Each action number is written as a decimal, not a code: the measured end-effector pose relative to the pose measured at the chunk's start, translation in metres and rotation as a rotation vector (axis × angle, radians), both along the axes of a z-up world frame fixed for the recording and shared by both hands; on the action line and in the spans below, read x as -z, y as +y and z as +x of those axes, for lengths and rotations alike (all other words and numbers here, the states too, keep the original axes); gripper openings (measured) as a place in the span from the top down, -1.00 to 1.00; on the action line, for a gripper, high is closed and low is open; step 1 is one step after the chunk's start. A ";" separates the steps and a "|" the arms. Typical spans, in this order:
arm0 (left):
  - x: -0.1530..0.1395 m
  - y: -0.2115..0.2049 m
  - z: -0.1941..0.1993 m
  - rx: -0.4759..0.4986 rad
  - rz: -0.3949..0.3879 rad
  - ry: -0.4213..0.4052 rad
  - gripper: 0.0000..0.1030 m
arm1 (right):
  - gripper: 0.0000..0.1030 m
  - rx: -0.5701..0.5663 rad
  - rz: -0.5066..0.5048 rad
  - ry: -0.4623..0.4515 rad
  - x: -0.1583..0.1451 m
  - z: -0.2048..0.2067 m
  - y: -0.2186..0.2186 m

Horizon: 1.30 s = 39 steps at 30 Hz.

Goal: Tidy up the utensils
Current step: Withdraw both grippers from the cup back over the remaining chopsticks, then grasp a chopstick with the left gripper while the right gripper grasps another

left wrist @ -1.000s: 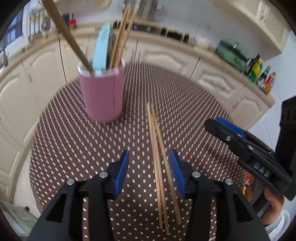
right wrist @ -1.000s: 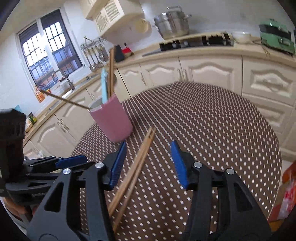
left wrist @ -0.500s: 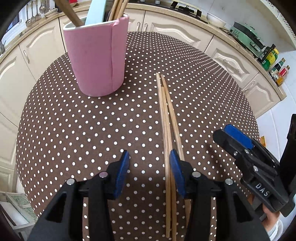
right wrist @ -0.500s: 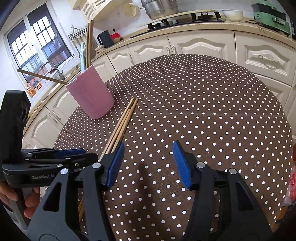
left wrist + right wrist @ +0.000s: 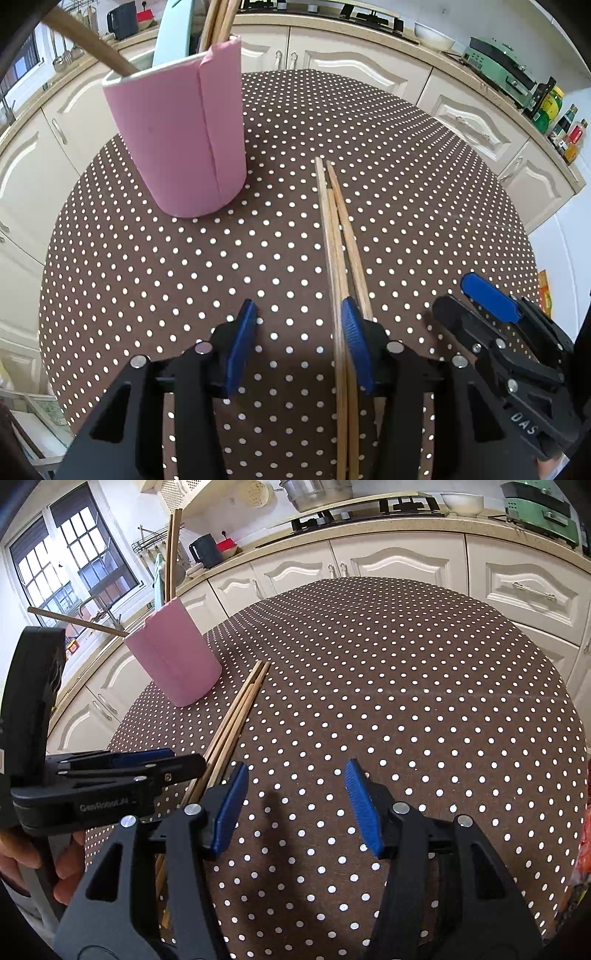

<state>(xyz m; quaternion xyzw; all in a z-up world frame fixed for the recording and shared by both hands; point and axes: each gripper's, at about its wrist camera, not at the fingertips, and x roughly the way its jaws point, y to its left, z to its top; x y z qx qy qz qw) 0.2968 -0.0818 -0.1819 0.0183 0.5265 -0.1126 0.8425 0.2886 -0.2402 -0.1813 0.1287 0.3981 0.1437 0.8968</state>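
Observation:
Three wooden chopsticks [image 5: 338, 229] lie side by side on the brown dotted table; they also show in the right wrist view [image 5: 236, 709]. A pink holder [image 5: 184, 136] stands to their left with chopsticks, a wooden handle and a pale blue utensil in it; it also shows in the right wrist view [image 5: 173, 657]. My left gripper [image 5: 295, 332] is open, low over the table, its right pad against the near part of the chopsticks. My right gripper [image 5: 295, 797] is open and empty, just right of the chopsticks.
The round table [image 5: 406, 672] is ringed by cream cabinets [image 5: 399, 561]. Bottles and a green appliance [image 5: 498, 70] stand on the counter at the right. A window [image 5: 70, 565] is at the far left, a hob and pot on the back counter.
Both grippers have dropped lower and tilted down toward the table. The left gripper has come closer to the chopsticks, whose near part now lies by its right pad.

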 end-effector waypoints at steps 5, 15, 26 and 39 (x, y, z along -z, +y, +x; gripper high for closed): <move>0.003 -0.008 0.011 -0.003 0.012 -0.005 0.00 | -0.05 0.001 0.008 0.000 0.001 -0.002 -0.001; 0.003 0.004 0.001 0.022 0.039 -0.029 -0.03 | -0.07 -0.001 0.009 0.001 0.000 -0.004 -0.001; 0.006 -0.025 0.016 0.021 0.117 -0.046 -0.02 | -0.09 -0.003 0.028 0.004 0.000 -0.005 -0.002; 0.008 -0.006 -0.013 -0.019 -0.039 -0.067 0.88 | -0.09 -0.005 -0.002 0.006 0.000 -0.003 0.000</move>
